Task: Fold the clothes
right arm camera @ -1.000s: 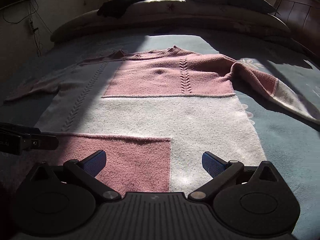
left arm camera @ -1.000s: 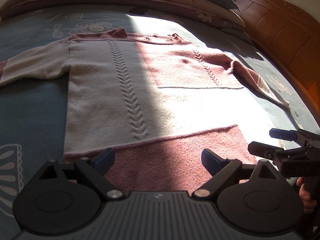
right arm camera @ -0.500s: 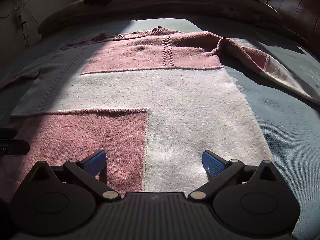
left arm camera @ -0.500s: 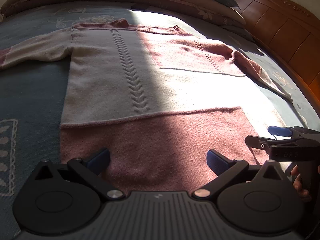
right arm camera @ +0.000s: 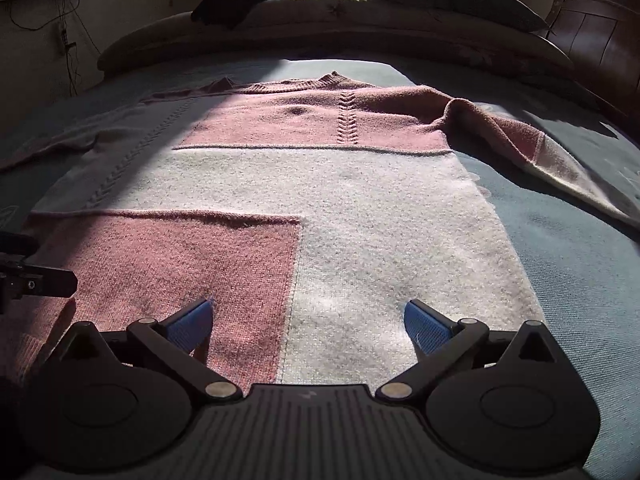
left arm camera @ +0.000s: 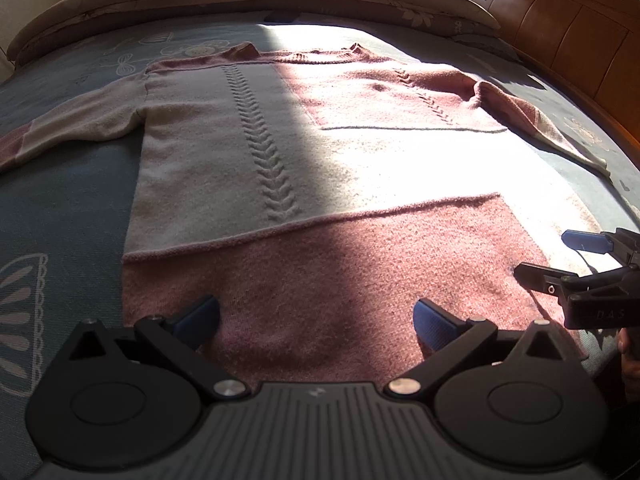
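Both grippers tilt downward over the sweater (left arm camera: 320, 168), the left gripper (left arm camera: 316, 316) and right gripper (right arm camera: 308, 320) side by side with jaws spread wide, gripping nothing.

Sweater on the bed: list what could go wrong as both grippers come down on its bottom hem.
1. The sweater lies flat on the bedspread; the open left gripper or right gripper may pinch bedding along with the knit.
2. The right sleeve is bunched and twisted, so a fold could trap that lump.
3. The grippers sit close together; they might collide.
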Action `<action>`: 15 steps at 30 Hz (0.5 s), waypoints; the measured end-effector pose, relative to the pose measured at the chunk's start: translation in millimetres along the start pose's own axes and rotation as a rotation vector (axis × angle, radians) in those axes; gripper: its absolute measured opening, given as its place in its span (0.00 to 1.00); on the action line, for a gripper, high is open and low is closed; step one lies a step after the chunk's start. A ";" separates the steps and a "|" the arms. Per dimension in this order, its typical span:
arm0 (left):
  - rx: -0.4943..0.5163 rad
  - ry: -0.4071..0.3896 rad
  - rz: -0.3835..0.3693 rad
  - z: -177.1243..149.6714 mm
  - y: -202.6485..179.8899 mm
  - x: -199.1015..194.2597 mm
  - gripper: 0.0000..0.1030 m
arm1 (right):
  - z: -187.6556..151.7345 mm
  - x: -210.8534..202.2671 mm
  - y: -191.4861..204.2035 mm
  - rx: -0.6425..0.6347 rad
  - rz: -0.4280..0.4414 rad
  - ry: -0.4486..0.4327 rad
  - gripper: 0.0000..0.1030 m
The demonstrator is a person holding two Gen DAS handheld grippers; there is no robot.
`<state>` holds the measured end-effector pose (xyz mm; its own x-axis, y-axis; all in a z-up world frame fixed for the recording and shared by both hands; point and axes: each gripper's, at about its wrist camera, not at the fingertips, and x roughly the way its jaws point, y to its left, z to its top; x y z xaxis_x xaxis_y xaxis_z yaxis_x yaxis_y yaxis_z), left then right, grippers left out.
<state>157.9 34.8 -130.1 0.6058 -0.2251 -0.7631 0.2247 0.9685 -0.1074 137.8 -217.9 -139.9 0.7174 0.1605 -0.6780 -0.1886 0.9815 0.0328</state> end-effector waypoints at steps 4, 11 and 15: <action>-0.006 -0.022 0.029 -3.5 -2.7 0.5 0.99 | -11.0 -6.7 -0.2 -0.013 0.003 -0.053 1.00; 0.030 -0.054 0.050 -9.8 -7.4 -1.8 0.99 | -24.9 -19.7 -0.4 -0.042 0.008 -0.112 1.00; -0.121 -0.058 0.018 9.8 -0.4 -9.0 0.99 | -16.1 -28.7 -12.0 -0.008 0.053 -0.130 1.00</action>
<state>159.8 35.4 -116.9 0.6526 -0.2095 -0.7282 0.1212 0.9775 -0.1726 108.7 -235.9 -132.7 0.7870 0.2243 -0.5747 -0.2331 0.9706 0.0596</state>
